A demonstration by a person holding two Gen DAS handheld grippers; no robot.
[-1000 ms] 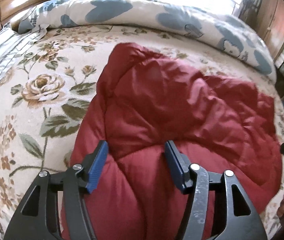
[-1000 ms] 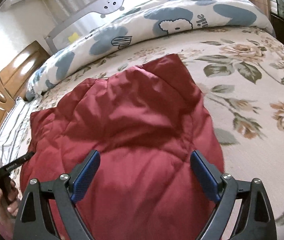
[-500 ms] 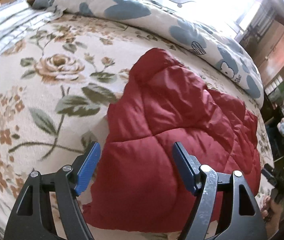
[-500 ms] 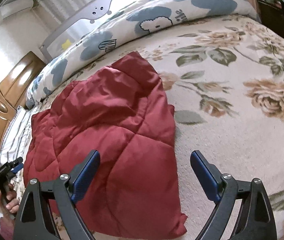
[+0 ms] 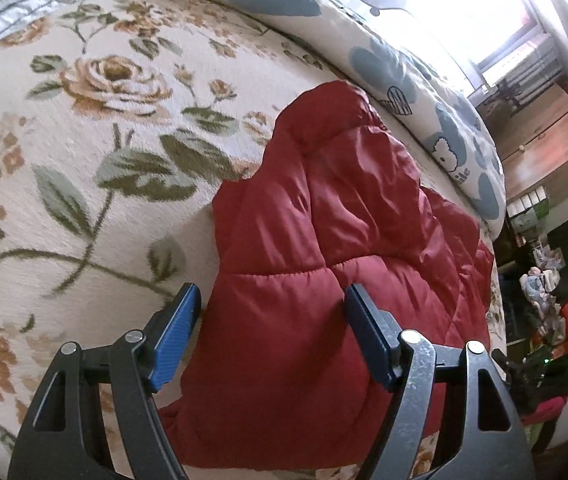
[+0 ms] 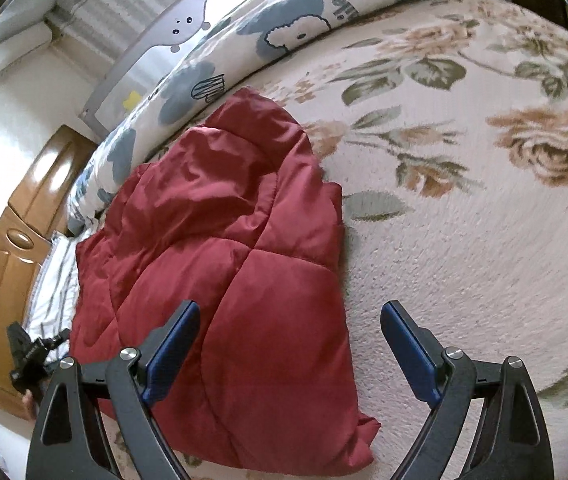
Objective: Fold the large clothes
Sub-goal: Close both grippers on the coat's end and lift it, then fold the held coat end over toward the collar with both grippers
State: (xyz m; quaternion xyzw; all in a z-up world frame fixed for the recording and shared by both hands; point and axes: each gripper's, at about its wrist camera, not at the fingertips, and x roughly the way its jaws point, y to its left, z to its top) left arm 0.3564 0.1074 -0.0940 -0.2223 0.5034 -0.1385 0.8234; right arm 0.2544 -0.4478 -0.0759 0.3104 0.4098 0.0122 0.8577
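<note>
- Red quilted puffer jacket (image 5: 324, 264) is lying folded-up in a lumpy bundle on the floral bedspread (image 5: 63, 168), cream with tan roses and green leaves.
- From the left wrist cam the jacket fills the middle and runs off toward 4 o'clock, with one puffy corner poking up toward 12.
- Left gripper (image 5: 271, 332) hangs just above the jacket's near edge, jaws spread wide, nothing between them. Its left blue pad (image 5: 173, 340) sits over the bedspread right beside the jacket's edge, and the other one is over the red fabric.
- Right gripper (image 6: 288, 350) is also spread wide and holding nothing. Its left pad is over the jacket, its right pad (image 6: 412, 356) over bare bedspread at about 4 o'clock.
- In the right wrist cam the jacket (image 6: 223, 248) sits left of centre, its near corner at roughly 6 o'clock.
- White duvet with blue blobs and cartoon doodles (image 6: 284, 28) is rolled along the far side of the bed, around 12 o'clock, just past the jacket's far tip.
- Wooden headboard (image 6: 15, 248) shows at 9 o'clock in the right cam, and a striped sheet (image 6: 53, 280) lies between it and the jacket.
</note>
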